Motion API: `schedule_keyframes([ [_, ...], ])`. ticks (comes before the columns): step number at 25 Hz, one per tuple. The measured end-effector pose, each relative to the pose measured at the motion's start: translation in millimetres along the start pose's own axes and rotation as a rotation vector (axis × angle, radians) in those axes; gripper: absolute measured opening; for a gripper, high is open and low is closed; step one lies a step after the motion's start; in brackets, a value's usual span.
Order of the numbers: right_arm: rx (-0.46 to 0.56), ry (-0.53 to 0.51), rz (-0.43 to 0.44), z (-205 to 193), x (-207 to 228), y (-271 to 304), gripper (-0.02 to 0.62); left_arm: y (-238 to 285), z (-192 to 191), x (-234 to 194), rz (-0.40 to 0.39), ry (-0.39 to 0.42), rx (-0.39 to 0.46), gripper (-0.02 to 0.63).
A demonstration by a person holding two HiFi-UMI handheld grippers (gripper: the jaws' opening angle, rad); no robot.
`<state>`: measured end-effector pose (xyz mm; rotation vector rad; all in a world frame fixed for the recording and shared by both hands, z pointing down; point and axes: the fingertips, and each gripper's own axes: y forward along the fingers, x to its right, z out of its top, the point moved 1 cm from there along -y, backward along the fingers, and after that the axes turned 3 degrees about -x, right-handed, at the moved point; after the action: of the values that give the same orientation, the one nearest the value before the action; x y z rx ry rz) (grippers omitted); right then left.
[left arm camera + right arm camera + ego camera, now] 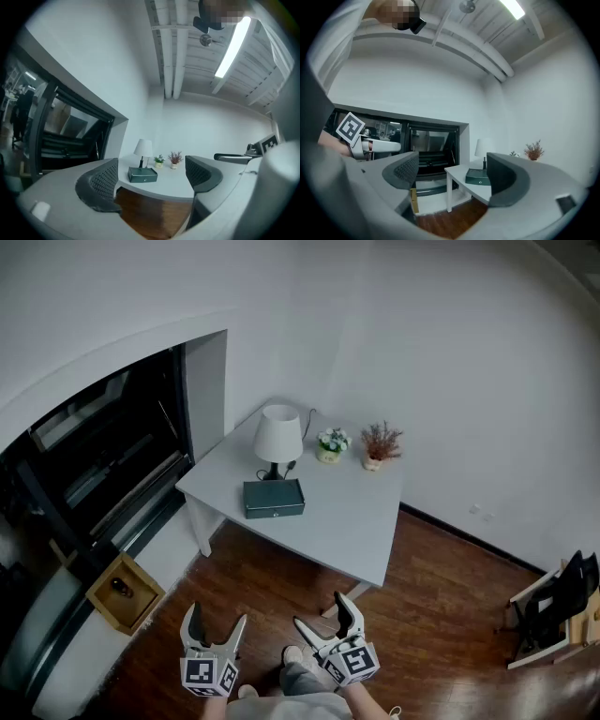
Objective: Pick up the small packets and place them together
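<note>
No small packets show in any view. A white table [356, 512] stands against the wall and carries a white lamp [278, 437], a dark green box [274, 498] and two small potted plants [332, 443]. My left gripper [217, 618] and right gripper [322, 612] hang side by side over the wooden floor, well short of the table's near edge. Both are open with nothing between their jaws. The left gripper view looks past its gripper [150, 180] at the box [143, 174]. The right gripper view, past its gripper [452, 176], shows the table [461, 176] from its window side.
A dark window [94, 465] fills the left wall. An open wooden crate [125, 592] sits on the floor below it. A wooden rack with a dark bag [558, 606] stands at the far right. Brown floorboards [441, 615] lie between me and the table.
</note>
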<state>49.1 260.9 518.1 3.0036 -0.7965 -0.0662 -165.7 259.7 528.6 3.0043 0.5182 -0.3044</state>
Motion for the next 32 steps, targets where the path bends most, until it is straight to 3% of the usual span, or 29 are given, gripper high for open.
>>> schedule_keyframes([
  [5,0.040,-0.013,0.023,9,65,41,0.449,76,6,25,0.001,0.045,0.011,0.430],
  [12,0.054,0.062,0.052,14,163,87,0.448,162,17,59,0.015,0.107,0.004,0.430],
  [20,-0.006,0.058,0.145,-9,187,129,0.445,207,10,60,0.064,0.106,-0.039,0.430],
  [28,-0.048,0.082,0.121,-26,201,186,0.445,258,6,19,0.043,0.083,-0.052,0.430],
  [32,-0.081,0.095,0.105,-33,205,230,0.445,295,14,-6,-0.007,0.141,-0.049,0.430],
])
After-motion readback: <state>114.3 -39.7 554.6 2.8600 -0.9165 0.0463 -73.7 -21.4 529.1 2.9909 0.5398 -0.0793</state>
